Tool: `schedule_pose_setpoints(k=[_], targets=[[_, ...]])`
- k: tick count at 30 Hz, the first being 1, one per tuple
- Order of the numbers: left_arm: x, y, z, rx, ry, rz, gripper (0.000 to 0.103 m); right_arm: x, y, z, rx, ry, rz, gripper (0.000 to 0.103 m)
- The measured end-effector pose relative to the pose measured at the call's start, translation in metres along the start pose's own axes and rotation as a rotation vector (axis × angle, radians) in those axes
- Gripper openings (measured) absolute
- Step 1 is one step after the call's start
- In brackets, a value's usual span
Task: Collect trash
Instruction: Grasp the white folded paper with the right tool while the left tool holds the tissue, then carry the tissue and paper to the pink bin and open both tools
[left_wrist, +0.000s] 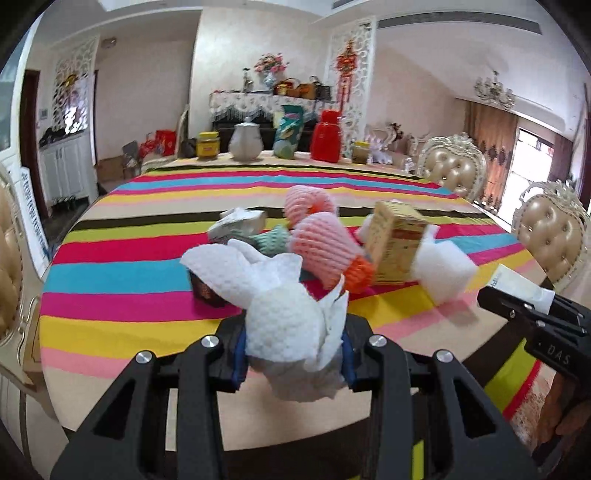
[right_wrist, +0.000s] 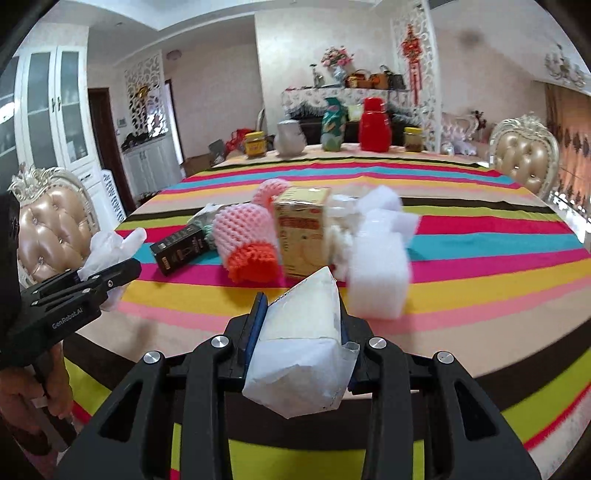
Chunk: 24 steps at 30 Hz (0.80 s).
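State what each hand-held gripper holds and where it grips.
Left hand-held gripper: crumpled paper towel, pinched at its lower bunched part. Right hand-held gripper: white packet, clamped across its middle, sides against the pads.

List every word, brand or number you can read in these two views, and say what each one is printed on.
"GenRobot.AI": on the body of the left gripper, seen from the right wrist.
"DAS": on the body of the right gripper, seen from the left wrist; the rest is cut off.
Yellow carton: red band of print, too blurred to read.
Black box: pale print, too small to read.
Yellow-lidded jar: label unreadable.
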<state>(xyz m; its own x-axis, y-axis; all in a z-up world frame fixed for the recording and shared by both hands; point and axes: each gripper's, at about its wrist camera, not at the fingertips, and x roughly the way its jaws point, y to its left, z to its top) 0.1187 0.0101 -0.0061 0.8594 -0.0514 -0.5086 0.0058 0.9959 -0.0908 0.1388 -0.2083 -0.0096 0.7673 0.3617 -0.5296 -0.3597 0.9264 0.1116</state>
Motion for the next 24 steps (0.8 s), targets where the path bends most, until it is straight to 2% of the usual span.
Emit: schedule_pose_setpoints(k=[10, 16, 24], targets=[[-0.017, -0.062, -0.008, 0.127, -0.048, -0.126, 0.037, -0.054, -0.032, -0.024, 0.041, -0.079, -0.074, 0.034], [-0.022, -0.102, -0.014, 0.18, -0.063, -0.229, 0.037, -0.088, -0.056, -0.039, 0.074, -0.124, -0.129, 0.035], [-0.029, -0.165, -0.021, 0.269, -0.063, -0.367, 0.038, -0.13, -0.095, -0.067, 0.112, -0.146, -0.255, 0.034]])
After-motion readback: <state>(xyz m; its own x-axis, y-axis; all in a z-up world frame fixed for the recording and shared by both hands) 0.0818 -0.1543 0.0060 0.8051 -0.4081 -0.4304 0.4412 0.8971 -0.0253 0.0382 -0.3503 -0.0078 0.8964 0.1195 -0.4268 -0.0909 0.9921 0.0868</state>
